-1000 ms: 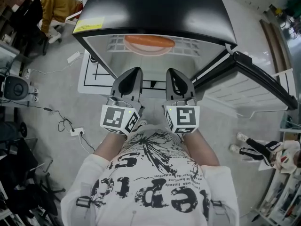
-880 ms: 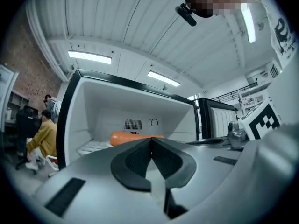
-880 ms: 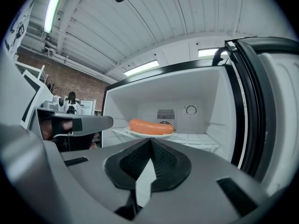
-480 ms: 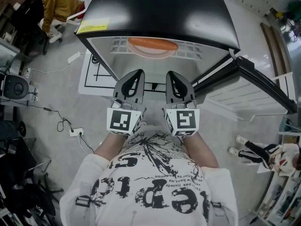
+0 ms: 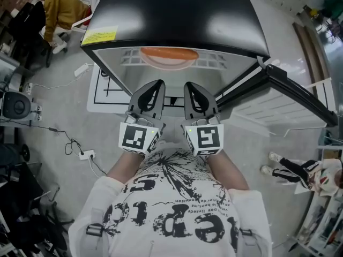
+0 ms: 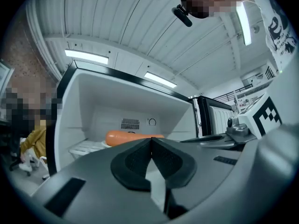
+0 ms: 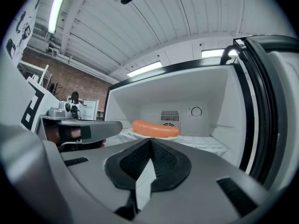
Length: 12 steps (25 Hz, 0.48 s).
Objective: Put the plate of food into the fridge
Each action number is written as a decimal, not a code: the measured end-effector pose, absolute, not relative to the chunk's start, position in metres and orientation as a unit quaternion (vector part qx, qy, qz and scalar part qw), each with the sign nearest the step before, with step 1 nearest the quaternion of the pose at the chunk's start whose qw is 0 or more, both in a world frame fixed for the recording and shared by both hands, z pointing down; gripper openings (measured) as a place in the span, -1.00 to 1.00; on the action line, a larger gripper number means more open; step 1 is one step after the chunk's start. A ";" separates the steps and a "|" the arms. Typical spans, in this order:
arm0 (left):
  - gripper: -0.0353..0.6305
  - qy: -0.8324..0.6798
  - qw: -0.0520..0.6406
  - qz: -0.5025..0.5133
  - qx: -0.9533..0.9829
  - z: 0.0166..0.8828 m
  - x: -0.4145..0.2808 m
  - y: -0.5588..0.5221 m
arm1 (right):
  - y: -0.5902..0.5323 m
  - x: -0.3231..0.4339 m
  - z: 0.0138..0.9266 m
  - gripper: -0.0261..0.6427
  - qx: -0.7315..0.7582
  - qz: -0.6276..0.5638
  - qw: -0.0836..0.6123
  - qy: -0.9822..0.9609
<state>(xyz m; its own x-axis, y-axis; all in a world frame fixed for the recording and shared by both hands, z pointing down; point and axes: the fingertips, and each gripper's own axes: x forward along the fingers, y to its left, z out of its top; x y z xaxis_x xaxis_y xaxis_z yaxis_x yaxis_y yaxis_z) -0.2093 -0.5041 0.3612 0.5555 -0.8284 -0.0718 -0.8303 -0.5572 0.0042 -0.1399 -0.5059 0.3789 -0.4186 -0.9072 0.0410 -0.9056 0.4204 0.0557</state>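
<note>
A plate point(image 5: 168, 63) with a long orange sausage point(image 5: 168, 53) rests on the wire shelf inside the open black fridge point(image 5: 177, 9). The same sausage point(image 7: 154, 129) shows on that shelf in the right gripper view, and the sausage point(image 6: 130, 137) shows in the left gripper view too. My left gripper point(image 5: 154, 90) and right gripper point(image 5: 193, 91) hover side by side in front of the fridge opening, well short of the plate. Both are shut with nothing between their jaws.
The fridge door point(image 5: 292, 92) stands swung open to the right. A person in a yellow top point(image 5: 60, 7) sits at the far left. Cables and a power strip point(image 5: 86, 150) lie on the floor at the left. White shelving point(image 5: 268, 111) is at the right.
Both grippers have shifted slightly toward each other and a little back from the fridge. The plate stays on the shelf.
</note>
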 end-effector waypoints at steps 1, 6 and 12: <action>-0.87 0.469 0.008 0.035 -0.882 0.362 -0.210 -0.505 | -0.507 -0.140 0.378 -0.92 0.538 -0.014 0.031 -0.842; -0.87 0.470 -0.034 0.035 -0.881 0.371 -0.213 -0.514 | -0.511 -0.140 0.379 -0.92 0.540 -0.014 0.030 -0.841; -0.87 0.474 -0.023 0.030 -0.880 0.370 -0.212 -0.517 | -0.517 -0.138 0.379 -0.92 0.542 -0.012 0.025 -0.840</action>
<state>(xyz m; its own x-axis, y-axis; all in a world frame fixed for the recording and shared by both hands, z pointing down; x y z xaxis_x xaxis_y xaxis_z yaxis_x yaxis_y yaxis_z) -0.2123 -0.5166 0.3697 0.5488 -0.8354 -0.0311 -0.8326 -0.5495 0.0701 -0.1382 -0.5170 0.3785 -0.4103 -0.9115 0.0292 -0.9103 0.4112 0.0466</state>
